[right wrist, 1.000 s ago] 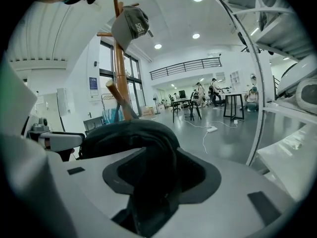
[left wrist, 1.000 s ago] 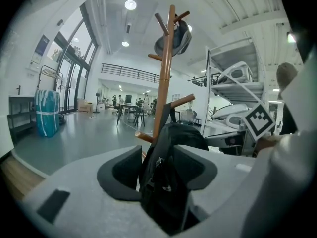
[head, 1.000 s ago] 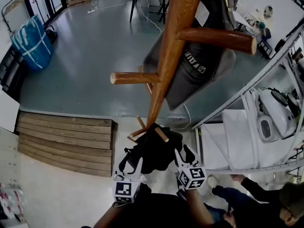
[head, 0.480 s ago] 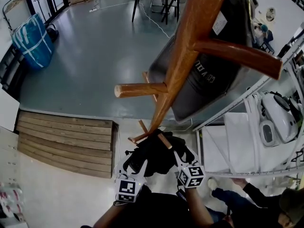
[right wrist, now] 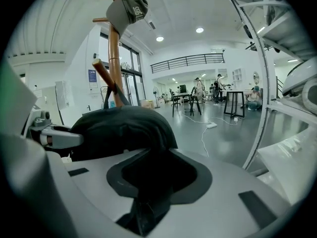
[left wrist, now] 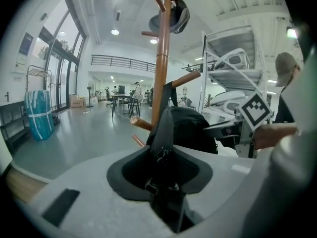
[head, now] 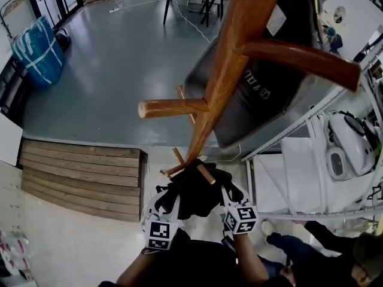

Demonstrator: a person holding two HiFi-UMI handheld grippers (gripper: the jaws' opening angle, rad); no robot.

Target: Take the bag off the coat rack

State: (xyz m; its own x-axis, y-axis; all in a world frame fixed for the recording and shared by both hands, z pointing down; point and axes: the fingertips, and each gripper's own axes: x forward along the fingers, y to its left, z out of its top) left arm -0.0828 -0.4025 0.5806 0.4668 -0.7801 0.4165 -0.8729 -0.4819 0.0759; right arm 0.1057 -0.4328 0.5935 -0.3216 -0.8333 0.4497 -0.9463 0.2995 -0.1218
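A black bag (head: 194, 191) hangs on a low peg (head: 204, 173) of the wooden coat rack (head: 221, 82). My left gripper (head: 167, 203) is at the bag's left side. Its jaws are closing, and the bag's strap (left wrist: 161, 133) runs down between them. My right gripper (head: 233, 195) is at the bag's right side. Its jaws are closing too, on a fold of the black fabric (right wrist: 124, 128). A grey cap (head: 263, 82) hangs high on the rack, near the head camera.
White metal shelving (head: 311, 154) with white appliances stands close on the right. A person (head: 335, 250) crouches at the bottom right. A wooden platform (head: 84, 175) lies to the left, with a blue wrapped bundle (head: 39, 49) beyond it. Tables and chairs stand far back.
Both grippers have narrowed onto the bag's sides. The left gripper has dropped slightly. The rack and cap sit differently in the head view as the head moved.
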